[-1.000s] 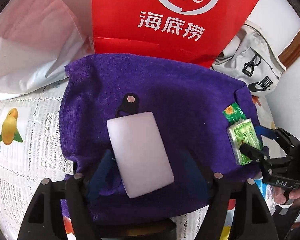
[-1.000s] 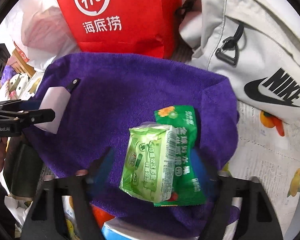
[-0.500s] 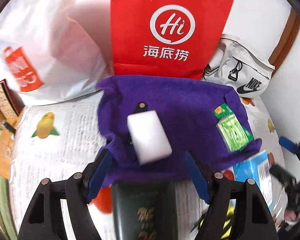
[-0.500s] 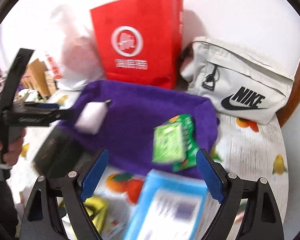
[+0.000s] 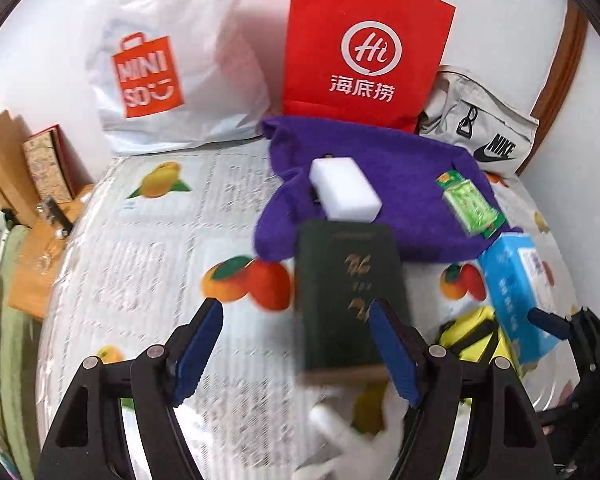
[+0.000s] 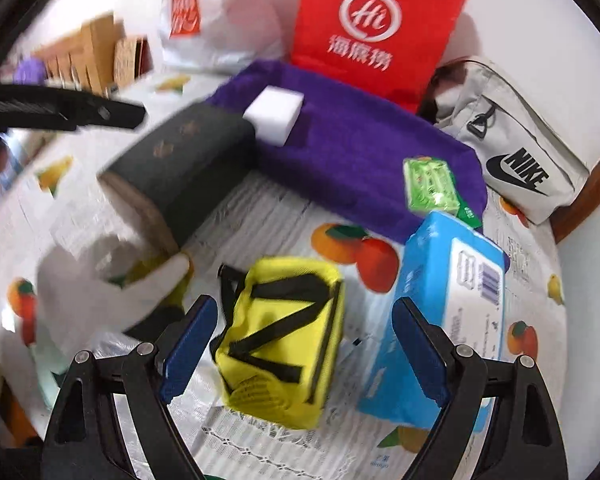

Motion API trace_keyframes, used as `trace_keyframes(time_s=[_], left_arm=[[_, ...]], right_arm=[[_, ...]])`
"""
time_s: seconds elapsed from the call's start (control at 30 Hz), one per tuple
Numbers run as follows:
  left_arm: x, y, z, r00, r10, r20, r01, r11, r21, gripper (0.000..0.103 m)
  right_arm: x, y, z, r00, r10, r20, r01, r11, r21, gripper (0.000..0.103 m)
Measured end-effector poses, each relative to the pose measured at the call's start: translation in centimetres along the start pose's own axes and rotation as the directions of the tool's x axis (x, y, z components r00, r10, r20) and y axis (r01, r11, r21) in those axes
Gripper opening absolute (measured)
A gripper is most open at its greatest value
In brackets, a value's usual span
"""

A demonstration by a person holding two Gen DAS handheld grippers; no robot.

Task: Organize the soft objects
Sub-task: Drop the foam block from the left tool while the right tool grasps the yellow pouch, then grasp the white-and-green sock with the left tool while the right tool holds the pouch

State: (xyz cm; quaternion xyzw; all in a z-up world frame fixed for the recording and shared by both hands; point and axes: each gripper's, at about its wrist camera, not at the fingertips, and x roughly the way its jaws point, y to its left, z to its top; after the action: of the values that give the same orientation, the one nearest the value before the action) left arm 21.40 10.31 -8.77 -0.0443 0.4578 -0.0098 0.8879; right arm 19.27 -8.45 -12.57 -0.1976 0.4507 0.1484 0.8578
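- The left gripper (image 5: 296,350) is standing with its jaws apart and nothing clamped; the dark green book (image 5: 350,296) is lying partly between its blue pads, low in the centre of the left wrist view, though contact cannot be told through the blur.
- The right gripper (image 6: 302,350) is also gaping and empty, hovering over the yellow pouch (image 6: 280,344) at lower centre of its view, with the blue tissue pack (image 6: 440,308) just to the right.
- The soft things are sitting on the purple towel (image 5: 412,184) at upper centre: the white sponge (image 5: 344,190) near its left edge, the green wipes packet (image 5: 470,206) near its right.
- For the next pick, it is probably best to be lowering slowly, centring the pouch between the pads, and squeezing gently so the fabric is not slipping.
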Motion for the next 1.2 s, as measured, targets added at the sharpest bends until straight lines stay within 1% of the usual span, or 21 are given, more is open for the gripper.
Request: trace_keyframes(time_s=[0.03,0.13,0.17,0.2,0.3,0.33,0.37,0.4,0.43,0.47,0.53,0.57,0.6,0.7,0.77,0.9,1.0,1.1,1.13,1.2], left_arm=[[-0.3,0.2,-0.5,1.000,-0.001,0.002,0.001,1.000,0.001,0.074],[-0.7,1.0,-1.8,0.999,-0.035,0.001,0.035,0.999,0.000,0.074],[-0.8,1.3,-2.2,0.999,-0.048,0.000,0.048,0.999,-0.004,0.074],[-0.8,1.6,-2.6,0.999,-0.053,-0.003,0.053,0.999,-0.007,0.074],[-0.7,2.4,-3.7,0.999,-0.041,-0.015,0.041,0.999,-0.006,0.074],[-0.7,2.5,-4.0,0.999,-0.038,-0.019,0.037,0.999,-0.004,0.074],[-0.7,2.7,-4.3,0.999,-0.036,-0.024,0.036,0.999,-0.002,0.074],[-0.7,2.8,-4.7,0.999,-0.036,-0.027,0.036,0.999,-0.001,0.074],[-0.8,2.9,-5.1,0.999,-0.038,-0.027,0.038,0.999,-0.001,0.074],[-0.9,3.1,-5.4,0.999,-0.040,-0.027,0.040,0.999,0.000,0.074],[-1.0,3.2,-6.1,0.999,-0.042,-0.031,0.042,0.999,-0.001,0.074],[-1.1,3.3,-6.5,0.999,-0.041,-0.035,0.041,0.999,-0.002,0.074],[-1.2,3.3,-6.9,0.998,-0.041,-0.037,0.041,0.999,-0.003,0.074],[-1.6,3.3,-8.0,0.997,-0.058,-0.040,0.058,0.998,-0.010,0.074],[-1.9,3.3,-8.7,0.996,-0.074,-0.043,0.073,0.997,-0.019,0.074],[-2.7,2.4,-10.5,0.992,-0.116,-0.039,0.116,0.993,-0.013,0.074],[-3.0,1.5,-11.8,0.990,-0.141,-0.030,0.141,0.990,-0.001,0.073],[-2.9,0.9,-12.6,0.980,-0.197,-0.027,0.196,0.980,-0.027,0.073],[-2.7,0.7,-12.8,0.974,-0.223,-0.029,0.222,0.974,-0.035,0.073],[-2.1,0.2,-13.1,0.969,-0.242,-0.050,0.240,0.970,-0.048,0.073]], right_arm=[[0.3,0.5,-0.1,1.000,-0.013,-0.008,0.013,1.000,-0.013,0.088],[1.6,2.0,-0.5,0.996,-0.077,-0.048,0.074,0.995,-0.060,0.088],[2.4,2.3,-0.6,0.991,-0.109,-0.071,0.105,0.992,-0.065,0.088],[2.8,2.3,-0.7,0.989,-0.120,-0.082,0.116,0.992,-0.057,0.088],[3.9,2.0,-1.3,0.987,-0.109,-0.114,0.111,0.994,0.009,0.088],[3.9,1.7,-1.5,0.990,-0.095,-0.100,0.100,0.994,0.040,0.088],[4.0,1.2,-1.6,0.993,-0.067,-0.101,0.075,0.994,0.083,0.086],[4.1,0.7,-1.6,0.994,-0.037,-0.105,0.049,0.993,0.109,0.081],[4.1,0.3,-1.6,0.995,-0.001,-0.097,0.014,0.991,0.134,0.067],[3.8,-0.4,-1.7,0.997,0.009,-0.080,0.003,0.988,0.156,0.063],[3.2,-0.9,-1.8,0.998,0.014,-0.054,-0.005,0.986,0.165,0.059],[2.8,-1.2,-1.9,0.999,0.034,-0.042,-0.026,0.984,0.174,0.058],[2.2,-1.6,-2.0,0.997,0.068,-0.023,-0.063,0.979,0.194,0.058],[0.3,-2.4,-2.3,0.990,0.134,0.051,-0.142,0.962,0.232,0.058],[-1.1,-2.6,-2.5,0.986,0.134,0.103,-0.155,0.959,0.239,0.058],[-3.0,-2.3,-2.9,0.977,0.142,0.160,-0.179,0.954,0.243,0.058],[-4.4,-2.1,-4.4,0.968,0.159,0.193,-0.202,0.952,0.231,0.058],[-5.7,-2.0,-6.5,0.963,0.165,0.213,-0.213,0.950,0.227,0.058],[-6.0,-2.1,-7.0,0.962,0.166,0.216,-0.215,0.949,0.229,0.058],[-6.7,-2.3,-8.6,0.962,0.160,0.219,-0.211,0.950,0.232,0.058]])
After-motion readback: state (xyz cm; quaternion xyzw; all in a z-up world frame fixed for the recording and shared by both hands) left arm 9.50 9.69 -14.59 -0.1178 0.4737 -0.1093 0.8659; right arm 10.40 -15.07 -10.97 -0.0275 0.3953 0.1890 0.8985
